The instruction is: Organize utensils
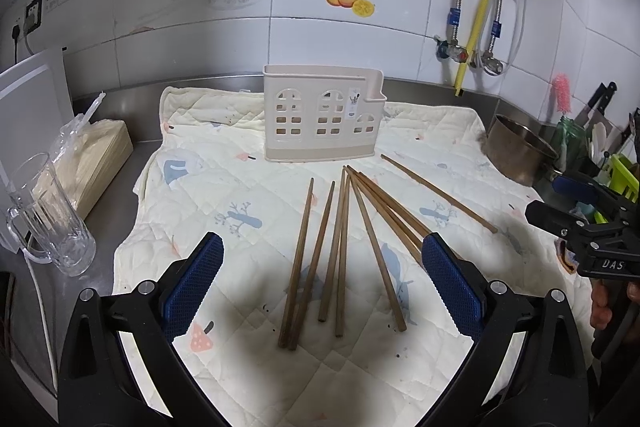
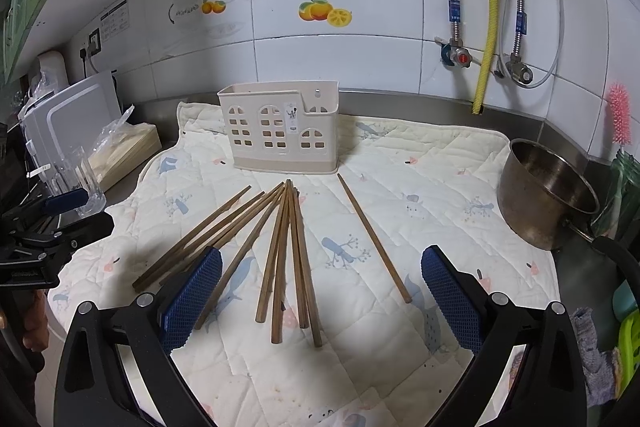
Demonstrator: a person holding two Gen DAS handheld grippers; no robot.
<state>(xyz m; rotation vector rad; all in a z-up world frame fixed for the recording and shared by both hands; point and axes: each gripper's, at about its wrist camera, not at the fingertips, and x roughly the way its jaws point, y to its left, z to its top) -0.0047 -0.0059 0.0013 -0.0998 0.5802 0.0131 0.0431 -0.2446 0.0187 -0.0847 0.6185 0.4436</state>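
Both grippers spread and empty above the fanned chopsticks
Left gripper (image 1: 322,279) and right gripper (image 2: 320,291) hover over chopsticks (image 1: 340,251) lying mid-mat, holder (image 1: 322,117) near the mat's (image 1: 460,131) back edge; crossed tips risk a multi-stick grab or slip

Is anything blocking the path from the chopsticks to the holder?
Nothing visible does. The chopsticks lie loose on the quilted mat, with only bare mat between their tips and the cream utensil holder. Both grippers hover open above them.
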